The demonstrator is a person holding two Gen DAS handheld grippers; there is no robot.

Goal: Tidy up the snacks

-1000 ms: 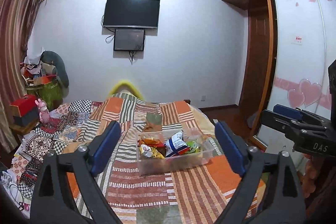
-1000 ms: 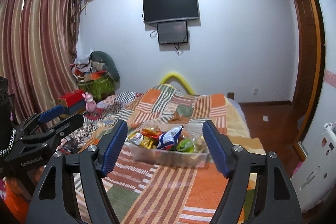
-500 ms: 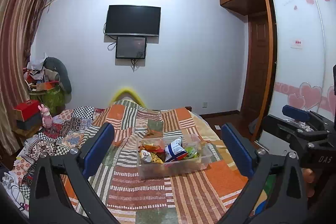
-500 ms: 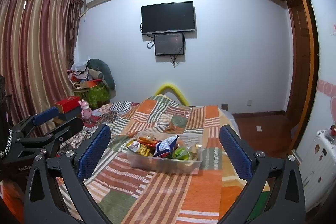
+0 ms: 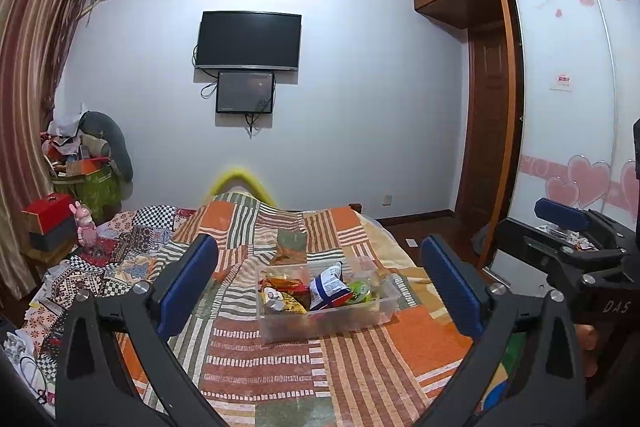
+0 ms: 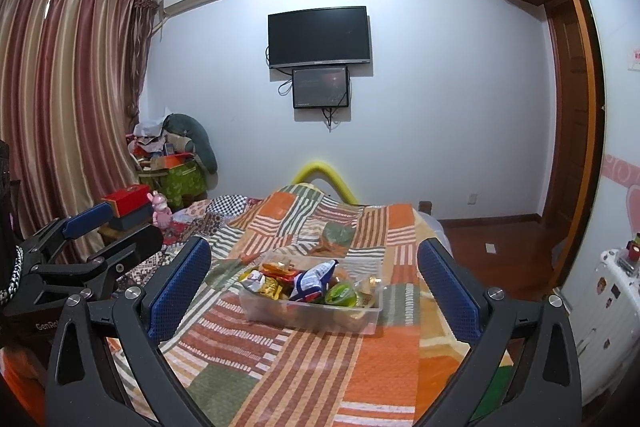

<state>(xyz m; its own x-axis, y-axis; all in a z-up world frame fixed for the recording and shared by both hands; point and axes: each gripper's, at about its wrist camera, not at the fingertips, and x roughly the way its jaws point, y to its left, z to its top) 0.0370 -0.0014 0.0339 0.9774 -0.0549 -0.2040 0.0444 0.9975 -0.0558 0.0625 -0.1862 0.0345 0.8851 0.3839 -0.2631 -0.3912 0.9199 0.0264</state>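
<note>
A clear plastic bin [image 5: 384, 311] full of snack packets sits on the patchwork bed; it also shows in the right wrist view [image 6: 372, 311]. A blue-and-white packet [image 5: 328, 289] stands up among the snacks, also seen from the right [image 6: 310, 281]. My left gripper [image 5: 320, 291] is open and empty, held well back from the bin. My right gripper [image 6: 314, 287] is open and empty, also back from the bin. Each gripper shows at the edge of the other's view: the right gripper [image 5: 568, 227] and the left gripper [image 6: 108, 231].
The striped orange patchwork bedspread [image 5: 360, 367] covers the bed. A red box and pink toy [image 5: 82, 223] sit at the left. A wardrobe with heart stickers [image 5: 568, 131] stands right. A white suitcase [image 6: 612, 311] stands by the bed's right side. A TV [image 5: 250, 41] hangs on the far wall.
Both grippers have opened wider and pulled back from the bin, which looks smaller. The snacks have not moved.
</note>
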